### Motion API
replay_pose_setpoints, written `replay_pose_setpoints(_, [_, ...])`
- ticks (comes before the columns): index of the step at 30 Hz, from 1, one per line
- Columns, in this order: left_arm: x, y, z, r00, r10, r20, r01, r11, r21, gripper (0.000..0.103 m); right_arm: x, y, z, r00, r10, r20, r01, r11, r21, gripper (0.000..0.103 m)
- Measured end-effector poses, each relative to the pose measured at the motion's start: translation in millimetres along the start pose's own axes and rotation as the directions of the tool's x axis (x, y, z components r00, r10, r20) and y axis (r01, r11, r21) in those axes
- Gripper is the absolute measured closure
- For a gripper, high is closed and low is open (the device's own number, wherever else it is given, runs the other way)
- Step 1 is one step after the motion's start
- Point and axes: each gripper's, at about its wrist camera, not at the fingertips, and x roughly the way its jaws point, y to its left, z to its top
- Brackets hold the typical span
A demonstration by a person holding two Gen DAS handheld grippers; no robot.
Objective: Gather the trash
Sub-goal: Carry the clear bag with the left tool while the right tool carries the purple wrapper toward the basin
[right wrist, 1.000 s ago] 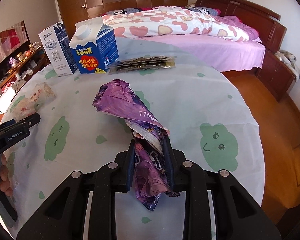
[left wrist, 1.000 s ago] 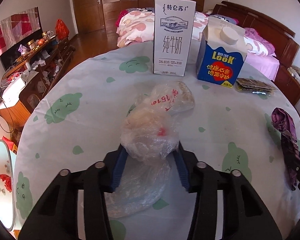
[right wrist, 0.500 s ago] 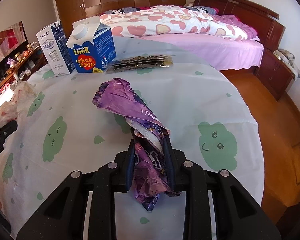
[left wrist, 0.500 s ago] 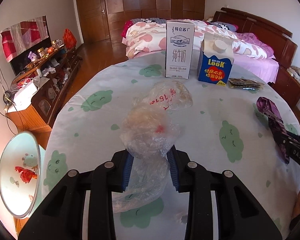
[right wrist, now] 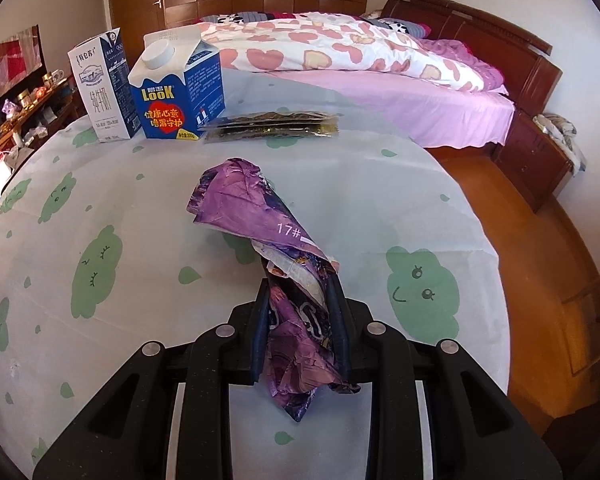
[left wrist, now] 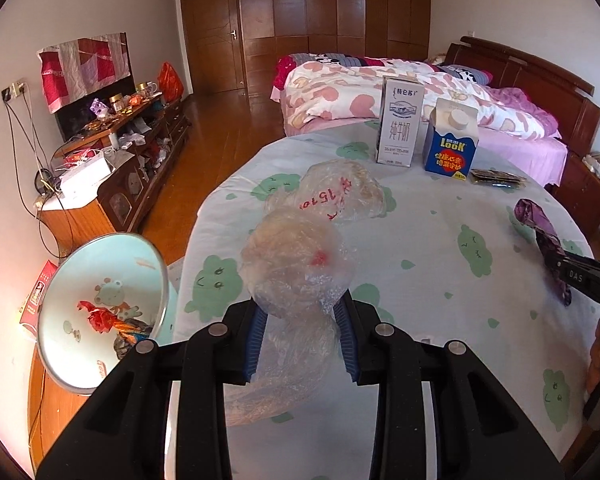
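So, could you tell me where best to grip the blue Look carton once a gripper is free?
Probably across the blue carton's flat side walls, below the sloped top and cap. Come from the front, table-centre side: it stands upright, the milk box crowds one side and the dark packets lie against the other.

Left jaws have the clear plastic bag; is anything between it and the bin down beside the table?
Nothing visible does. The left gripper is shut on the clear plastic bag near the table edge, and the open bin sits below to the left with only bare floor and air between.
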Motion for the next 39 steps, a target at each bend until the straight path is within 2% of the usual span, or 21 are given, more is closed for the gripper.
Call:
replay_pose_setpoints(8, [-21.9, 25.6, -10.3, 0.999, 0.030, 0.020, -0.029, 0.999, -0.034, 0.070, -34.9, 21.9, -23.8, 0.996, 0.083, 0.040, -0.083, 0.996, 0.011, 0.076])
replay_pose_setpoints(14, [-35.3, 44.4, -20.7, 0.998, 0.059, 0.028, -0.057, 0.997, -0.058, 0.070, -65.8, 50.7, -41.9, 0.985, 0.159, 0.072, -0.158, 0.987, -0.019, 0.076])
replay_pose_setpoints(26, [-46.5, 74.3, -34.7, 0.995, 0.097, 0.027, -0.094, 0.991, -0.099, 0.070, -102.7, 116.9, -66.6, 0.956, 0.290, 0.035, -0.285, 0.952, -0.109, 0.076])
replay_pose_setpoints(39, [-53.0, 101.2, -47.7, 0.991, 0.132, 0.014, -0.128, 0.981, -0.144, 0.070, -120.9, 167.6, -79.5, 0.927, 0.374, 0.015, -0.367, 0.916, -0.163, 0.076])
